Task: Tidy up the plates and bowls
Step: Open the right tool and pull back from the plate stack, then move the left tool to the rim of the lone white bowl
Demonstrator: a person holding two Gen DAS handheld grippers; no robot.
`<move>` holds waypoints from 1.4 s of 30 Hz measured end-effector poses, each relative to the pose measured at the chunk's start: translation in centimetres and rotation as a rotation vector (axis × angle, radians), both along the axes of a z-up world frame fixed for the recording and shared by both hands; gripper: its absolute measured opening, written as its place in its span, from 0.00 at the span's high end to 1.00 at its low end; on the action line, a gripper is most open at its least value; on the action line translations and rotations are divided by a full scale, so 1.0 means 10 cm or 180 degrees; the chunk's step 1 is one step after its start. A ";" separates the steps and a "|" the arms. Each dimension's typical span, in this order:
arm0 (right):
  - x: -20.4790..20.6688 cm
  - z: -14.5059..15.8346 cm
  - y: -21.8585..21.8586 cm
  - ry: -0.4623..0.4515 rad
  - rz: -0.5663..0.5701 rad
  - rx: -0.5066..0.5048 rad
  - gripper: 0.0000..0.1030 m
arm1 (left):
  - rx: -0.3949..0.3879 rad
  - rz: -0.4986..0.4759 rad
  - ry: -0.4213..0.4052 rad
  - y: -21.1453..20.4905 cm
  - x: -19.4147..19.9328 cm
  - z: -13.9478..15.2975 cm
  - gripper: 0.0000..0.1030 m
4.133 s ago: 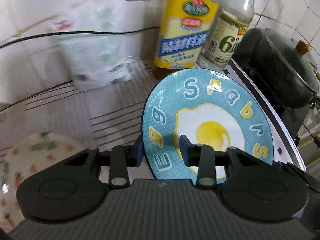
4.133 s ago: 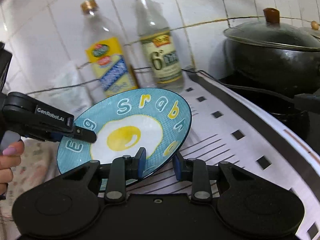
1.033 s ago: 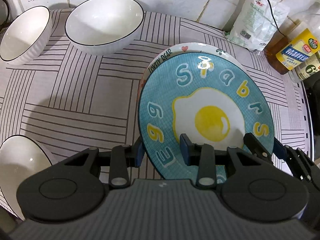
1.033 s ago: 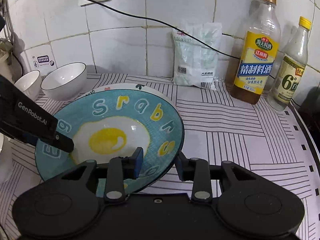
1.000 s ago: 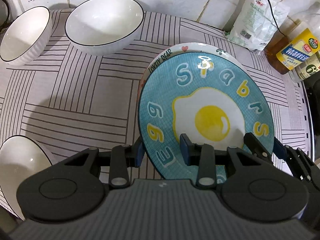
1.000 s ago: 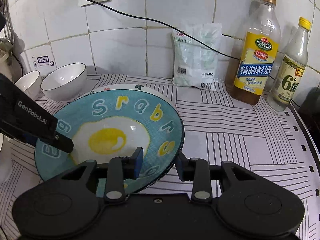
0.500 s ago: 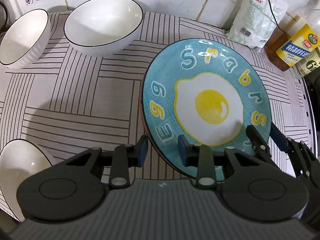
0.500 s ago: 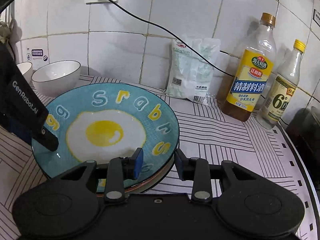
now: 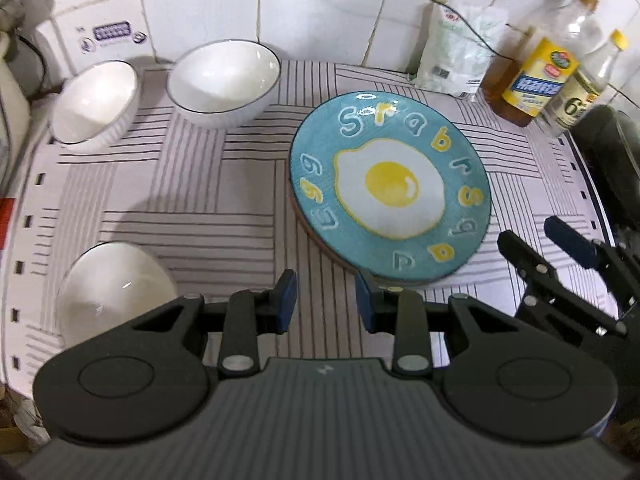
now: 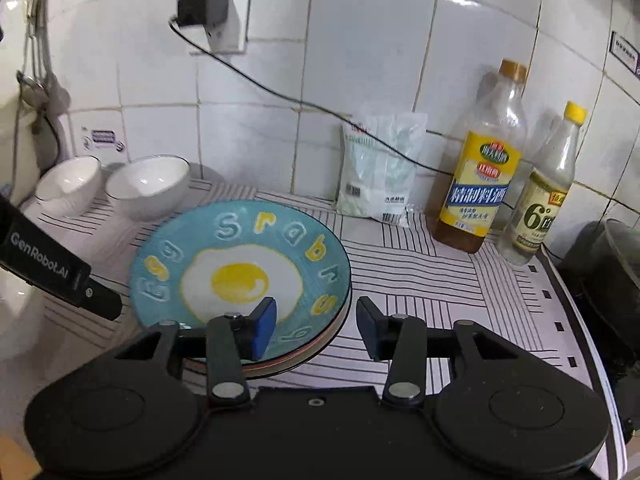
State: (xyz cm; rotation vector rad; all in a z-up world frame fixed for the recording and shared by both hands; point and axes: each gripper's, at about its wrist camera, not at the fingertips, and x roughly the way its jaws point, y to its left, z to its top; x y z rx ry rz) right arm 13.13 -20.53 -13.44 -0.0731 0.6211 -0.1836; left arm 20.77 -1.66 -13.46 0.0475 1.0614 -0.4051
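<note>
**A home kitchen counter**

We see a white tiled wall [image 10: 360,60], a striped counter mat [image 9: 192,208], cooking-wine bottle [image 10: 478,184] and vinegar bottle [image 10: 538,200], a dark lidded pot [image 10: 612,264] at the side, white bowls [image 9: 224,80] and an egg-patterned plate [image 9: 390,188].

Plate [image 9: 390,188] atop stack — bowls [image 9: 223,80] left, bottles [image 9: 536,76] right.

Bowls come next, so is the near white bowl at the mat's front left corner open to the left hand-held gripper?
Probably yes: the left hand-held gripper is open and empty, nothing between it and the near white bowl.
</note>
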 end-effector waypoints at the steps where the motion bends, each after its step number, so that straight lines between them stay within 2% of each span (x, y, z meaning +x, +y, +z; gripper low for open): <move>1: -0.05 0.05 0.03 0.0004 0.0020 0.0019 0.52 | 0.0029 -0.0012 -0.0029 0.03 -0.06 0.02 0.70; 9: -0.40 0.27 0.23 -0.0037 0.0143 0.0207 0.46 | 0.0124 -0.0033 -0.0189 0.28 -0.53 0.20 0.69; 11: -0.45 0.29 0.27 -0.0017 0.0188 0.0282 0.40 | 0.0025 -0.0054 -0.0208 0.37 -0.61 0.25 0.66; 12: -0.48 0.30 0.30 0.0013 0.0220 0.0292 0.34 | -0.0036 -0.0038 -0.0197 0.41 -0.63 0.27 0.65; 15: -0.54 0.31 0.41 0.0044 0.0271 0.0178 0.26 | -0.0112 0.0001 -0.0227 0.52 -0.72 0.28 0.58; 16: -0.55 0.31 0.43 0.0069 0.0291 0.0175 0.17 | -0.0106 0.0012 -0.0239 0.55 -0.74 0.28 0.56; 18: -0.56 0.30 0.46 0.0113 0.0327 0.0252 0.08 | -0.0116 0.0053 -0.0219 0.62 -0.77 0.25 0.52; 21: -0.58 0.28 0.51 0.0102 0.0357 0.0329 0.08 | -0.0148 0.0160 -0.0180 0.77 -0.77 0.19 0.48; 27: -0.53 0.09 0.74 0.0213 0.0527 0.0289 0.07 | 0.0031 0.0299 -0.0456 1.05 -0.79 0.09 0.31; 34: -0.47 -0.12 0.97 0.0297 0.1003 0.0673 0.07 | -0.0100 0.0513 -0.0632 1.37 -0.68 -0.05 0.15; 39: -0.45 -0.29 1.23 0.0206 0.1281 0.0754 0.07 | -0.0139 0.0682 -0.0699 1.53 -0.64 -0.17 0.12; 42: -0.43 -0.42 1.37 0.0083 0.1406 0.0734 0.07 | -0.0147 0.0778 -0.0646 1.61 -0.59 -0.27 0.11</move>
